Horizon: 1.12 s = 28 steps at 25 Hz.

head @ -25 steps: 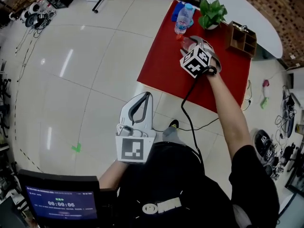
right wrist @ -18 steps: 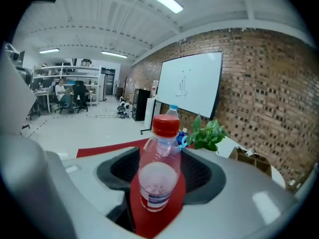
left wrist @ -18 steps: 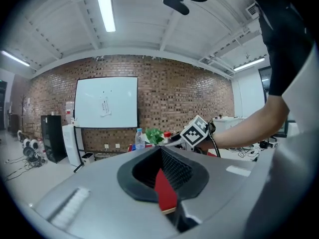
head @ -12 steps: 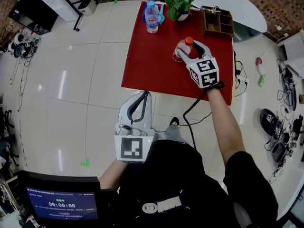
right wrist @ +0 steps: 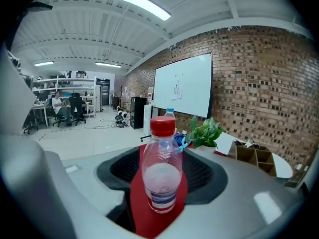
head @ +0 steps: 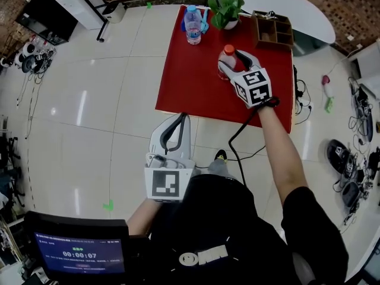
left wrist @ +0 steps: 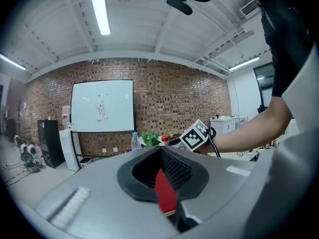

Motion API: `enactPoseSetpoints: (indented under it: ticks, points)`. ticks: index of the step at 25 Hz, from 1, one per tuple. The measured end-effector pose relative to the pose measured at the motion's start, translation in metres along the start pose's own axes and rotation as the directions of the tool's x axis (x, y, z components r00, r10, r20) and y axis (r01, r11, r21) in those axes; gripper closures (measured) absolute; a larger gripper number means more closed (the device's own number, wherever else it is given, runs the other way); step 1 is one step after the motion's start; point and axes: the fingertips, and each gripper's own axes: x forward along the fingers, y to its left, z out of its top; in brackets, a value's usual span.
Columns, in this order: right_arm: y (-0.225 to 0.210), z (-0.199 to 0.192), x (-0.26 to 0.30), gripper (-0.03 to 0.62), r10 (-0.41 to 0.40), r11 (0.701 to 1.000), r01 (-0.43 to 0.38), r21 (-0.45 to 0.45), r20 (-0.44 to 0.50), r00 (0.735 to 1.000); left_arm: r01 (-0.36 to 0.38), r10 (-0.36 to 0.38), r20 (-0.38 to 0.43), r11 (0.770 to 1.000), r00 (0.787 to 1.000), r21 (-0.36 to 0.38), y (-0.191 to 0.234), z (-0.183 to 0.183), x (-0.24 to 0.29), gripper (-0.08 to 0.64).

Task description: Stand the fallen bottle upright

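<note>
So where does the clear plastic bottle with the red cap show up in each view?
Head view: the clear plastic bottle with the red cap stands upright, upper middle, on the red tablecloth.
Left gripper view: tiny and far off near centre, only its top showing.
Right gripper view: large, centre foreground.
Shared landmark: the green potted plant, behind the bottle in all three.

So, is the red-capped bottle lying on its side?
No, the red-capped bottle stands upright in the right hand-held gripper.
</note>
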Motion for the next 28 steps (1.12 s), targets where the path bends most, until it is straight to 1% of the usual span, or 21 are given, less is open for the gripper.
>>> enactPoseSetpoints:
  ticks: [3,5,8,11,12,13,15,16,19,22,25,28]
  points:
    - [-0.003,0.006,0.0,0.333,0.001,1.0,-0.002,0.019,0.014,1.0,-0.01,0.01,0.003,1.0,1.0,-0.006,0.003,-0.001,0.0,0.552]
    - [-0.004,0.013,-0.007,0.333,-0.006,0.999,0.005,0.033,0.041,0.999,-0.012,0.012,0.003,1.0,1.0,-0.011,0.004,-0.001,0.0,0.552]
    - [-0.008,0.031,-0.032,0.333,-0.032,0.995,0.02,0.095,0.128,0.991,-0.009,0.009,0.006,1.0,1.0,-0.016,0.004,-0.001,0.0,0.552]
    - [-0.002,0.048,-0.073,0.337,-0.057,0.985,0.019,0.171,0.219,0.974,0.007,-0.007,0.012,1.0,1.0,-0.025,0.001,0.001,-0.001,0.552]
    - [0.004,0.053,-0.086,0.361,-0.062,0.982,0.017,0.187,0.238,0.969,0.018,-0.017,0.016,0.999,1.0,-0.031,-0.001,0.002,-0.001,0.552]
    - [0.012,0.058,-0.099,0.401,-0.068,0.98,0.017,0.2,0.255,0.965,0.031,-0.031,0.023,0.999,0.999,-0.034,-0.003,0.004,0.0,0.552]
    - [0.03,0.063,-0.128,0.534,-0.09,0.971,0.02,0.238,0.285,0.954,0.062,-0.061,0.035,0.997,0.998,-0.044,-0.009,0.008,0.003,0.552]
    - [0.041,0.062,-0.142,0.581,-0.099,0.963,0.017,0.267,0.294,0.951,0.078,-0.076,0.036,0.996,0.996,-0.046,-0.013,0.009,0.005,0.552]
    - [0.079,0.042,-0.18,0.588,-0.095,0.941,-0.01,0.337,0.293,0.951,0.127,-0.126,0.049,0.991,0.991,-0.033,-0.033,0.011,0.011,0.552]
    - [0.112,0.019,-0.205,0.588,-0.087,0.933,-0.015,0.36,0.266,0.96,0.17,-0.169,0.057,0.985,0.984,-0.021,-0.052,0.011,0.017,0.552]
    - [0.117,0.015,-0.216,0.588,-0.108,0.926,-0.002,0.378,0.269,0.957,0.215,-0.213,0.061,0.976,0.975,-0.026,-0.068,0.018,0.023,0.552]
    - [0.112,0.025,-0.223,0.588,-0.132,0.939,0.029,0.342,0.281,0.951,0.252,-0.251,0.072,0.967,0.965,-0.016,-0.082,0.023,0.027,0.552]
